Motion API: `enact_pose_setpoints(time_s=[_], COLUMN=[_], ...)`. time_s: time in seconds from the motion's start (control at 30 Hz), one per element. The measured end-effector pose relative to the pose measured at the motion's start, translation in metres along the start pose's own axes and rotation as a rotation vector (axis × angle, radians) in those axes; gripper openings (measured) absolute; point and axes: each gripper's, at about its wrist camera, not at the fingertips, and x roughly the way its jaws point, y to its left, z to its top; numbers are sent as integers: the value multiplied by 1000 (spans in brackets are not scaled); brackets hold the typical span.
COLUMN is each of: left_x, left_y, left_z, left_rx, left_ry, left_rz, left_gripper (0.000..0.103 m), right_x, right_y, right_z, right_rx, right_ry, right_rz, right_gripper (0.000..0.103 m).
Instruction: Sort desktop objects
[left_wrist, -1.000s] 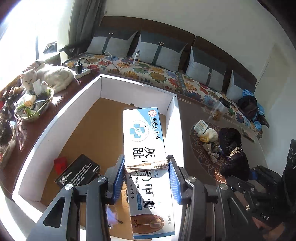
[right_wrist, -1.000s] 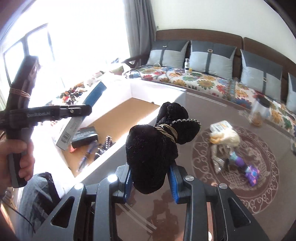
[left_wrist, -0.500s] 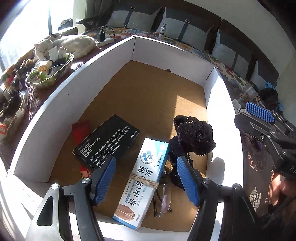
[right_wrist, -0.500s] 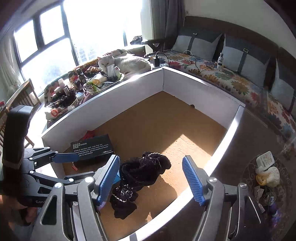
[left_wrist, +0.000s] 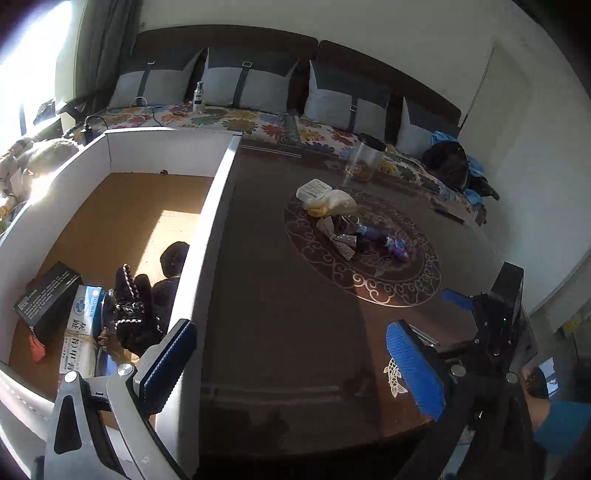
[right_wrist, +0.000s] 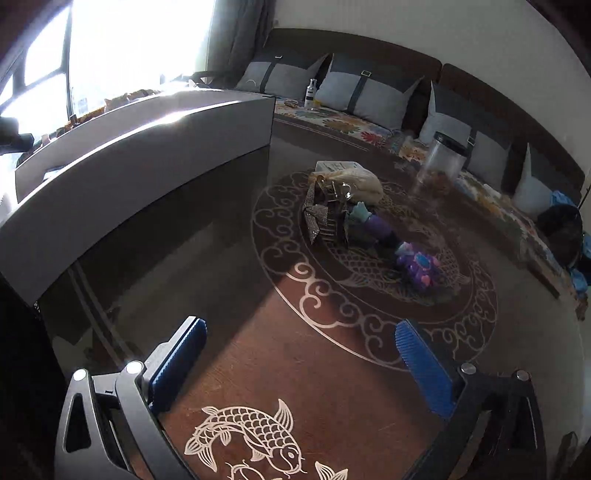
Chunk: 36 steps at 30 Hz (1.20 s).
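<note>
Left wrist view: step in hand looks like the swing back from the drop-off toward the next pick. The left gripper (left_wrist: 291, 369) has just been opening and stands spread wide, nothing between its blue ribbed pads (left_wrist: 168, 369); it hangs over the dark brown table with pale scroll pattern (left_wrist: 288, 314), just beside the wall of the white-walled open box with brown cardboard floor (left_wrist: 207, 236). Inside that box lie the white and blue printed carton (left_wrist: 79, 332), the black fuzzy fabric piece with beaded trim (left_wrist: 135, 314) and the black flat box with white lettering (left_wrist: 46, 295), close together. Unsorted pile sits mid-table: white small packet (left_wrist: 314, 190), yellowish cloth bundle (left_wrist: 338, 203), silver glittery bow (left_wrist: 338, 240), purple toy (left_wrist: 397, 245). The right gripper (left_wrist: 456, 299) shows at the right edge, a hand below it.

Right wrist view: the right gripper (right_wrist: 299, 369) has likewise just been opening, jaws wide, empty, touching nothing, above the white fish emblem (right_wrist: 247, 435). The pile lies ahead, well apart from the pads. Next move, I judge: pick one item, probably the bow or toy nearest, line the jaws over it and descend; items crowd each other, so a clean single grab needs care.
</note>
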Motion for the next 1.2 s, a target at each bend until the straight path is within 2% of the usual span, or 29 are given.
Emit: enact_pose_setpoints(time_s=[0.07,0.17,0.27,0.4,0.67,0.77,1.0,1.2], left_x=[39,90,122,150,187,195,195,197], left_y=[-26,-46,-58,-71,-80,-73,-70,-70], left_z=[-10,-15,-10,2,18,18,16,17], left_rx=[31,28,-3,4,98,87,92,89], left_ry=[63,114,117,105,119,131,95,89], left_rz=[19,73,109,163,232,234,244,238], left_gripper=[103,103,103,103,103,103,103,103], right_x=[1,-1,-1,7,24,26,32,35], right_y=[-28,-58,-72,-84,-105,-113,-124,-122], right_z=[-16,-34,-48,-46,-44,-46,-48,-47], right_rx=[72,149,177,228,336,373,425,413], right_ry=[9,-8,-8,25,66,72,96,105], right_rz=[-17,-49,-66,-59,-41,-41,-46,-61], right_gripper=[102,102,102,103,102,102,102,102])
